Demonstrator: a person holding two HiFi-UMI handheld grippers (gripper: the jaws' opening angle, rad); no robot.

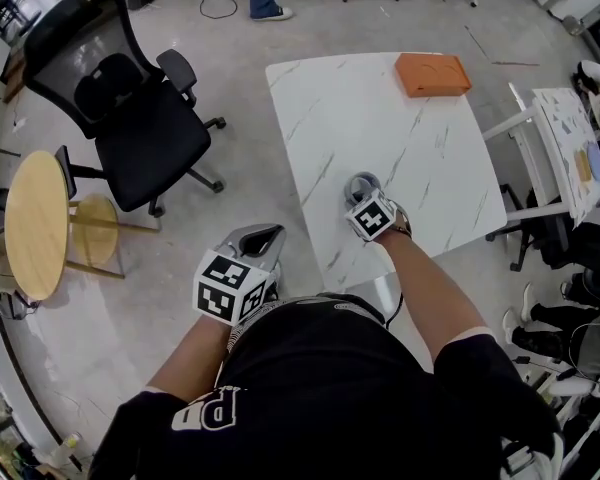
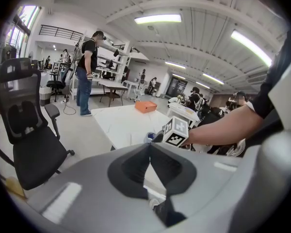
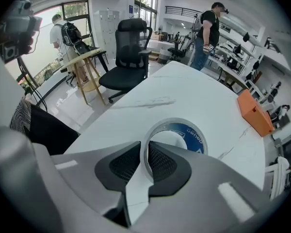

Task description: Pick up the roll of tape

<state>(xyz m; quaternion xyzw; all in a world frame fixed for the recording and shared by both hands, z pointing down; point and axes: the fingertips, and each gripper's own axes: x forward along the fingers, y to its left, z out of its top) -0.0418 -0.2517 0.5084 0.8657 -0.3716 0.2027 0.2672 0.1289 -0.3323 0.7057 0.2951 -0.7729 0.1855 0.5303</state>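
Note:
The roll of tape (image 1: pixel 360 181), a grey ring with a blue label (image 3: pixel 190 133), lies flat on the white marble table (image 1: pixel 380 118) near its front edge. My right gripper (image 1: pixel 364 194) stands over it. In the right gripper view the jaws (image 3: pixel 145 152) are pinched on the roll's near wall, one pad inside the ring and one outside. My left gripper (image 1: pixel 261 237) hangs off the table's front left corner, over the floor. Its jaws (image 2: pixel 149 147) touch at the tips with nothing between them.
An orange box (image 1: pixel 432 74) sits at the table's far right corner. A black office chair (image 1: pixel 130 118) and a round wooden side table (image 1: pixel 35 223) stand to the left. Another white desk (image 1: pixel 570 148) lies close on the right. People stand farther off.

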